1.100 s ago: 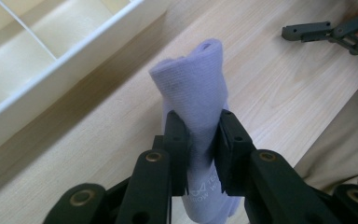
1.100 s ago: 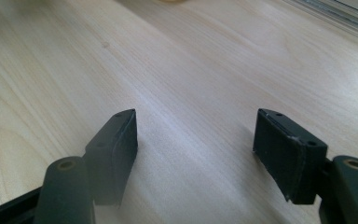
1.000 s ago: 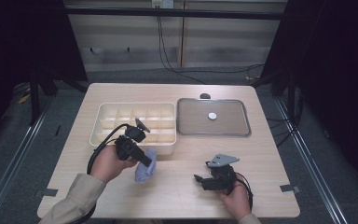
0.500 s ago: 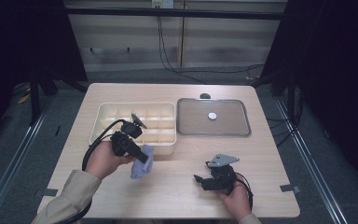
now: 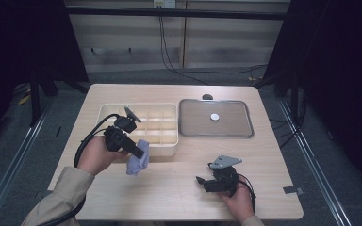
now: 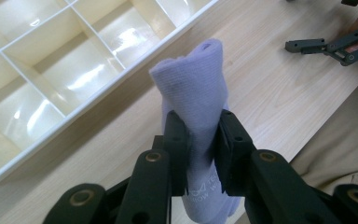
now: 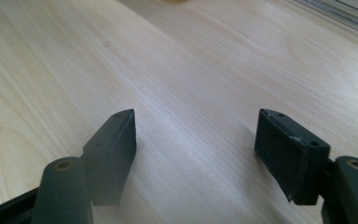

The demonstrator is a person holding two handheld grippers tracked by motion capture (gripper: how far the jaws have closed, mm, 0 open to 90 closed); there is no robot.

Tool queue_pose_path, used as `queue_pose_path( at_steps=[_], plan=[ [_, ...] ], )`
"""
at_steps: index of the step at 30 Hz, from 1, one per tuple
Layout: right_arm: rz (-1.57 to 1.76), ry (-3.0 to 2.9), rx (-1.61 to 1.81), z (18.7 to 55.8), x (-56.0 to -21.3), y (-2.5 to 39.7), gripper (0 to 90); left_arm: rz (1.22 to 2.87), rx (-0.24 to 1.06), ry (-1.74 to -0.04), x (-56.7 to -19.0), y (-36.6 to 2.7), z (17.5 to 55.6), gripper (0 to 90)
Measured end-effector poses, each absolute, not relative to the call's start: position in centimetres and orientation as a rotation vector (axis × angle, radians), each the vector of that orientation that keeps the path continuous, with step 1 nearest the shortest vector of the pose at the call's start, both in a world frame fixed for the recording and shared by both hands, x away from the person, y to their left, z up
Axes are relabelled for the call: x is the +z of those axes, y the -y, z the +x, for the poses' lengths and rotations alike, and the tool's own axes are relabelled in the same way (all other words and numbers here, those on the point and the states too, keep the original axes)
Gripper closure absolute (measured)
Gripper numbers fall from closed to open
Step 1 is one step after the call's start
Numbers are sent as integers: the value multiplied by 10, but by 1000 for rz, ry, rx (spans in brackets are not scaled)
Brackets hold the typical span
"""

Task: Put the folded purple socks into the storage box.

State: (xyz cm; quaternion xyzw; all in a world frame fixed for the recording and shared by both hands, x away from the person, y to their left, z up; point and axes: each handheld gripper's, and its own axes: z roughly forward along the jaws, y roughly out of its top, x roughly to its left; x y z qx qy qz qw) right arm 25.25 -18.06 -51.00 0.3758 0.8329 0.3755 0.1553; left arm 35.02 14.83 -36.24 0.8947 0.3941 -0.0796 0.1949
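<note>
A folded lilac cloth (image 5: 138, 157) hangs from my left gripper (image 5: 141, 151), which is shut on it just in front of the cream divided tray (image 5: 169, 147). In the left gripper view the black jaws pinch the cloth (image 6: 198, 79) at its middle, with the tray's compartments (image 6: 81, 70) up and to the left. My right gripper (image 5: 202, 182) rests low on the wooden table near the front edge, open. In the right gripper view its fingers (image 7: 112, 149) stand wide apart over bare wood with nothing between them.
A grey metal tray (image 5: 191, 129) sits to the right of the cream one and holds a small white disc (image 5: 214, 116). A small dark object (image 5: 207, 97) lies behind it. The other hand's gripper (image 6: 331, 44) shows far right in the left gripper view.
My left gripper has carried the cloth a little up and toward the cream tray's front wall. The right gripper has stayed put.
</note>
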Motion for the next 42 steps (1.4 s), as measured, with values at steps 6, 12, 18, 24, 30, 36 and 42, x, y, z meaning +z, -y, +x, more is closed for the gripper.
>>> queue_pose_path(
  at_steps=[6,12,18,24,30,36,42],
  plan=[
    [1074,-2386,1076,253,-510,181,291,2506,-218,-1110,-356,-152,353,763],
    [1074,-2386,1076,253,-510,181,291,2500,-212,-1122,-350,-158,357,763],
    [1073,-2385,1077,253,-510,181,291,2488,-203,-1135,-347,-164,360,762],
    [1070,-2385,1077,253,-510,181,291,2486,-209,-1139,-344,-169,365,762],
    [1074,-2385,1077,253,-510,181,291,2476,-207,-1158,-343,-174,369,761],
    [1073,-2385,1077,253,-510,181,291,2470,-196,-1174,-344,-179,373,761],
    [1072,-2386,1077,253,-510,181,289,2465,-190,-1195,-345,-186,378,761]
  ],
)
